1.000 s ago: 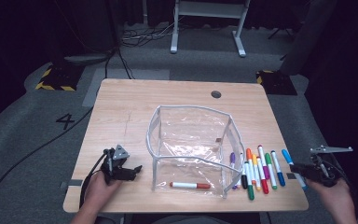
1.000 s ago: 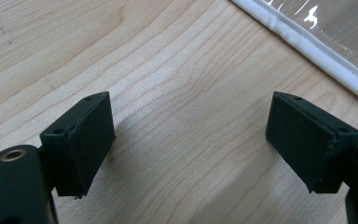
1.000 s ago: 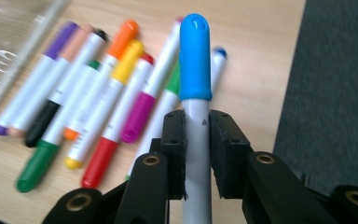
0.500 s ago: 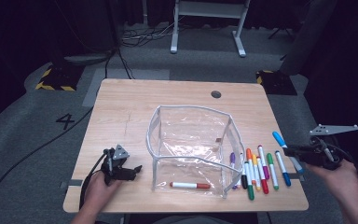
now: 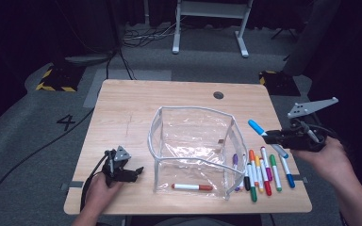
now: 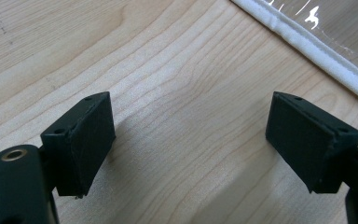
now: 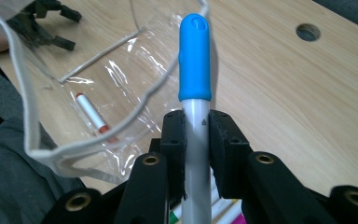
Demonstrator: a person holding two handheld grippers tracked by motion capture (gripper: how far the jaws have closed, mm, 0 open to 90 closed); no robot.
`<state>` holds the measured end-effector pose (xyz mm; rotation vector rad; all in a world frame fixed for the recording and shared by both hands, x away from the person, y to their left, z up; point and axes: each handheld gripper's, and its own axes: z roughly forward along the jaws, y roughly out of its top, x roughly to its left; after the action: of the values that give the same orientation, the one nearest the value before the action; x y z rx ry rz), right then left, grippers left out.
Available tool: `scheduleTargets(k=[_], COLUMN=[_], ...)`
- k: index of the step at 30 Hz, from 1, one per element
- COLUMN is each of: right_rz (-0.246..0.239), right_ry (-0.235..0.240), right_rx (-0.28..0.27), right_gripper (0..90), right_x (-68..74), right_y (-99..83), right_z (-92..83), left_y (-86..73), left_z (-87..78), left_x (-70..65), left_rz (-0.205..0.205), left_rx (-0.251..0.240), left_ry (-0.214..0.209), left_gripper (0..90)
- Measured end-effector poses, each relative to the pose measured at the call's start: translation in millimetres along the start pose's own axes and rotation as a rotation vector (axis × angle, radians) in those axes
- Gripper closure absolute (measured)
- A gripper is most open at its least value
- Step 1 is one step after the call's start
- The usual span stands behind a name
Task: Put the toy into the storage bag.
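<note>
Right now the right gripper [image 5: 269, 136] is squeezed tight on a light blue marker [image 5: 255, 126], up in the air just beside the right wall of the clear plastic pouch [image 5: 192, 141]. The pouch lies to its left, so this hand is the nearer one. The marker's long side points toward the pouch's open top, cap first. A second ago this gripper was lower, down by the row of markers [image 5: 260, 168]. The left gripper [image 5: 131, 172] rests on the table [image 5: 132, 108], jaws apart and empty, same as before.

Black jaws, brass-ringed screw holes, grey plate [image 5: 312, 107]
</note>
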<state>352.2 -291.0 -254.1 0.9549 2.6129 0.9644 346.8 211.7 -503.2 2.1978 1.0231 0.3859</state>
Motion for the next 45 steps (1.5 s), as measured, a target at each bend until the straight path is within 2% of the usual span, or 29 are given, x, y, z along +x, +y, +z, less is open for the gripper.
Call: scheduleTargets(k=[7, 9, 12, 14, 20, 28, 34, 45], right_rz=[-0.059, -0.092, -0.111, -0.136, -0.194, -0.232, -0.236, -0.248], right_ry=[0.055, 0.083, 0.100, 0.129, 0.161, 0.198, 0.222, 0.272], right_rx=[0.021, 0.039, 0.052, 0.073, 0.098, 0.159, 0.184, 0.264], right_gripper=[76.6, 76.6, 76.6, 76.6, 76.6, 76.6, 76.7, 76.9], right_x=[16.5, 23.7, 27.7, 34.4, 46.1, 57.3, 61.5, 71.6], right_y=[26.3, 40.2, 48.3, 59.2, 75.9, 96.2, 101.7, 102.0], right_z=[12.1, 21.4, 28.5, 40.2, 57.9, 87.9, 104.0, 141.0], left_y=[0.0, 0.0, 0.0, -0.1, -1.2, -1.2, -1.3, -1.3], left_z=[0.0, 0.0, 0.0, -0.1, -0.5, -0.7, -0.5, -0.6], left_x=[0.0, -0.1, -0.1, -0.3, -2.1, -1.8, -2.2, -2.2], left_rz=[-0.001, -0.001, 0.000, -0.002, -0.022, -0.015, -0.022, -0.022], left_rx=[0.000, 0.000, 0.000, 0.002, 0.000, -0.002, -0.002, -0.001], left_ry=[-0.001, 0.000, 0.000, -0.002, 0.002, 0.008, 0.003, 0.003], left_gripper=[15.7, 15.7, 15.7, 15.7, 15.8, 15.8, 15.8, 15.8])
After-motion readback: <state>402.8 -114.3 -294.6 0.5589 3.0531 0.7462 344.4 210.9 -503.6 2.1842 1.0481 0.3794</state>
